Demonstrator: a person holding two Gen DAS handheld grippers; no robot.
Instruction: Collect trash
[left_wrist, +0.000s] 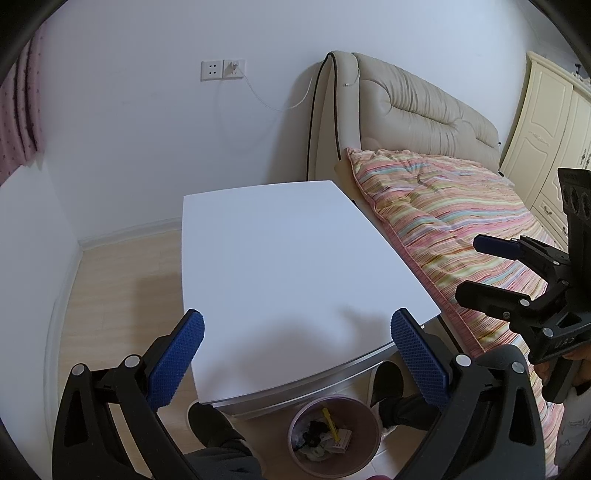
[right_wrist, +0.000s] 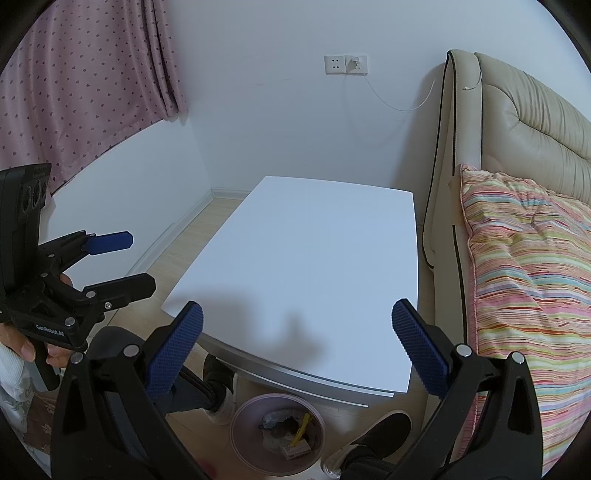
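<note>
Now the striped bed (left_wrist: 461, 206) is lying just beside the white bench (left_wrist: 288, 258). Under the bench's near edge a pink bin (left_wrist: 334, 435) is sitting on the floor between two dark shoes, holding crumpled scraps and a yellow strip. Both the left tongs (left_wrist: 297, 325) and right tongs (right_wrist: 297, 317) are hanging spread wide, holding nothing. Only the right view is showing the dotted curtain (right_wrist: 85, 85) broadly.

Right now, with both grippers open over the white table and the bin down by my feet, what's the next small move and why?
Probably just draw both back and stop. The white table shows nothing on its top, the trash bin on the floor already holds scraps, and the left gripper and right gripper are open and hold nothing. No loose trash shows in either view.
</note>
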